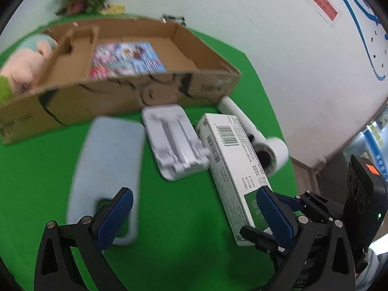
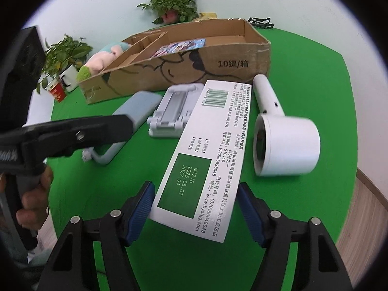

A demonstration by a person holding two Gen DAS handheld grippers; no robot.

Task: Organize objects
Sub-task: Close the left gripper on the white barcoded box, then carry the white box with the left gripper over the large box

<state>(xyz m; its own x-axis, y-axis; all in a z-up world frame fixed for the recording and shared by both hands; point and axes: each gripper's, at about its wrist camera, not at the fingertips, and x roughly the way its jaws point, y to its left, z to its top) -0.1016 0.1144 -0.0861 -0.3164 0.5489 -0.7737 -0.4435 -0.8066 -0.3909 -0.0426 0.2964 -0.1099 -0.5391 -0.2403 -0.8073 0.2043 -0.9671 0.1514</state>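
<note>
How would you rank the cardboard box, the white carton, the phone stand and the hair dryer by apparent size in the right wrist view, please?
1. Cardboard box
2. White carton, though it is nearest the camera, which inflates it
3. Hair dryer
4. Phone stand

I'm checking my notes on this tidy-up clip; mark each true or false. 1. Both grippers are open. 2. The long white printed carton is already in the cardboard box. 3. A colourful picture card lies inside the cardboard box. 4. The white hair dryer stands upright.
1. True: the left gripper and the right gripper are both open.
2. False: the long white printed carton lies on the green table, outside the brown cardboard box.
3. True: the colourful picture card lies there.
4. False: the white hair dryer lies on its side.
</note>
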